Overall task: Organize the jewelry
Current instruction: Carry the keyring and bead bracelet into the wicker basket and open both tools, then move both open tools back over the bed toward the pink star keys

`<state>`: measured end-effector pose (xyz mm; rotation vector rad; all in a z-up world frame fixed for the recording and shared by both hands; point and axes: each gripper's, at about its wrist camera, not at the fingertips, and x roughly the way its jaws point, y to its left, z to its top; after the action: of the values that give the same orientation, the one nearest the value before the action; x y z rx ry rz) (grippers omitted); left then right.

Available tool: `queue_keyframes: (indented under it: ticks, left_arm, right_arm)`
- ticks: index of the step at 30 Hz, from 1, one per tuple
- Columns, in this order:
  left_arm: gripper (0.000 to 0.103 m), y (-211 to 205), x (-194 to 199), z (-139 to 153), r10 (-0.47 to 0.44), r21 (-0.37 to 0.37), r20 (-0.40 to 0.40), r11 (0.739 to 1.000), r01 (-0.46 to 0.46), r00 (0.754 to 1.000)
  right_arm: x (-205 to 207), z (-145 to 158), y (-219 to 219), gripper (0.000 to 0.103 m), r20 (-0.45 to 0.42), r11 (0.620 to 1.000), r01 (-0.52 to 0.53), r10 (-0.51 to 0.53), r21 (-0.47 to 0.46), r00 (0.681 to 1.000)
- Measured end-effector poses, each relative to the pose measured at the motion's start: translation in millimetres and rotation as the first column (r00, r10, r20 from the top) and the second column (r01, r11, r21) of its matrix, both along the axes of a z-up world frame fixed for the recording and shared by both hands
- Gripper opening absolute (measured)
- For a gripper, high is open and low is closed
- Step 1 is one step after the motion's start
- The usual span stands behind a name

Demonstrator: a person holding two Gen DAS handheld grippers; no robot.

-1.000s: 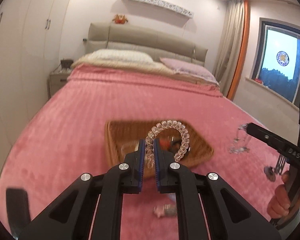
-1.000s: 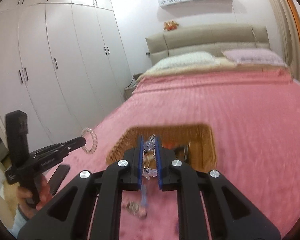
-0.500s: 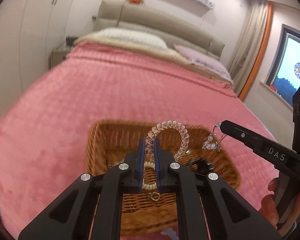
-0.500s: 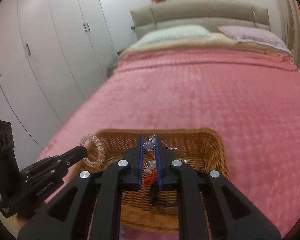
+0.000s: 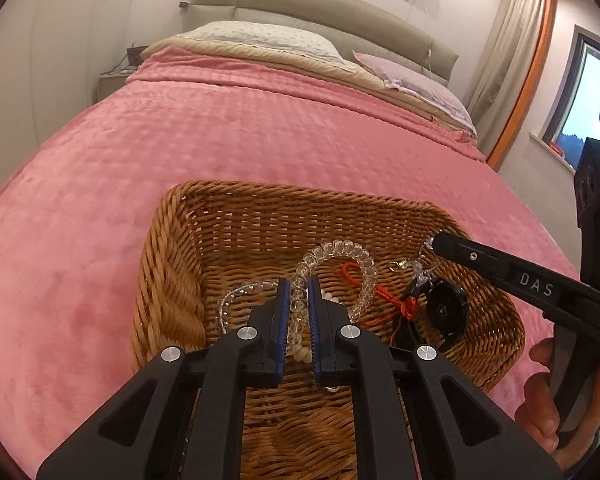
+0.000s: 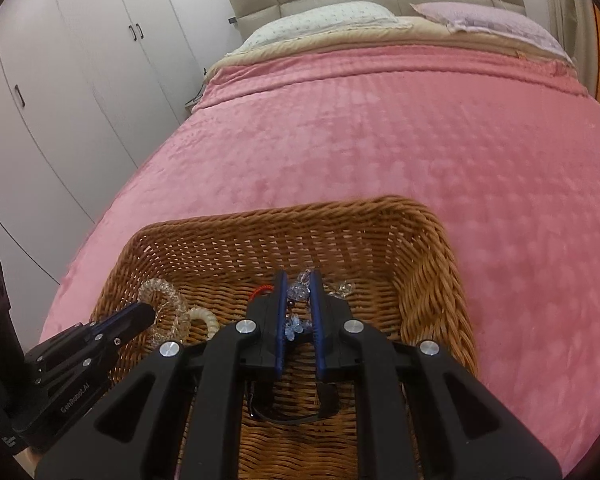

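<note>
We hold two grippers over one wicker basket (image 5: 172, 264): left gripper (image 5: 298, 296) fingers clamp one clear bracelet (image 5: 340, 258); right gripper (image 6: 298, 300) fingers clamp one crystal charm strand (image 6: 300, 286).

One wicker basket (image 5: 168, 264) is sitting on the bed, two grippers are reaching in, and two pillows are lying beyond.

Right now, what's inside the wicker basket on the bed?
In the wicker basket: a red cord, a round black piece, a pale bead strand and a clear strand. Both grippers cover the basket's near floor, so anything there is hidden.
</note>
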<state>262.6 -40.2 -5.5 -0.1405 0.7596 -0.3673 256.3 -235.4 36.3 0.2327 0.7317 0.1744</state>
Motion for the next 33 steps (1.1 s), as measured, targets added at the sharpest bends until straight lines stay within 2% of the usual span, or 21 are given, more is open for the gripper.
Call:
queue_keyframes:
  ticks: [2,3,4,5,6,7,9,16,21,26,30,33]
  left_arm:
    - [0.014,0,-1,0,-0.008,-0.002,-0.005,1.0,0.008,1.0]
    - [0.023,0,-2,1,-0.008,-0.001,-0.005,1.0,0.008,1.0]
    - [0.024,-1,-7,4,-0.008,0.005,0.009,1.0,0.008,1.0]
    - [0.024,-1,-10,7,-0.008,0.012,0.022,1.0,0.008,1.0]
    - [0.029,0,-14,11,-0.012,0.016,0.032,1.0,0.011,0.999]
    - [0.038,1,-19,17,-0.015,0.008,0.043,1.0,0.014,0.999]
    - [0.042,7,-31,28,-0.014,-0.016,0.068,1.0,0.015,0.998]
    - [0.042,32,-89,61,-0.036,-0.105,0.138,0.993,0.051,0.99]
    - [0.042,50,-137,70,-0.059,-0.144,0.158,0.986,0.082,0.986]
    - [0.042,58,-173,45,-0.073,-0.126,0.112,0.988,0.087,0.991]
    - [0.041,67,-178,5,-0.07,-0.181,-0.002,0.981,0.069,0.998]
    - [0.04,69,-175,-19,-0.076,-0.218,-0.077,0.974,0.058,0.994]
  right_arm:
    - [1,-1,-1,0.012,-0.019,1.0,0.008,-0.008,-0.003,1.0]
    - [0,-1,-3,0.019,-0.028,1.0,0.009,-0.009,0.001,1.0]
    - [-1,-1,-5,0.024,-0.031,1.0,0.009,-0.008,0.016,0.999]
    - [-4,-1,-8,0.036,-0.027,0.999,0.014,-0.013,0.034,1.0]
    - [-7,1,-9,0.048,-0.022,0.999,0.019,-0.018,0.035,1.0]
    - [-11,4,-10,0.05,-0.011,0.999,0.022,-0.022,0.029,1.0]
    - [-23,10,-9,0.05,0.009,1.0,0.008,-0.008,0.019,1.0]
    - [-92,35,10,0.05,0.097,0.997,-0.073,0.073,-0.002,0.993]
    - [-146,32,24,0.05,0.123,0.992,-0.128,0.128,-0.007,0.984]
    - [-175,-2,45,0.05,0.083,0.986,-0.164,0.166,-0.039,0.983]
    - [-181,-34,50,0.037,0.017,0.983,-0.181,0.181,-0.019,0.983]
    - [-180,-54,53,0.036,-0.033,0.984,-0.18,0.179,-0.01,0.983]
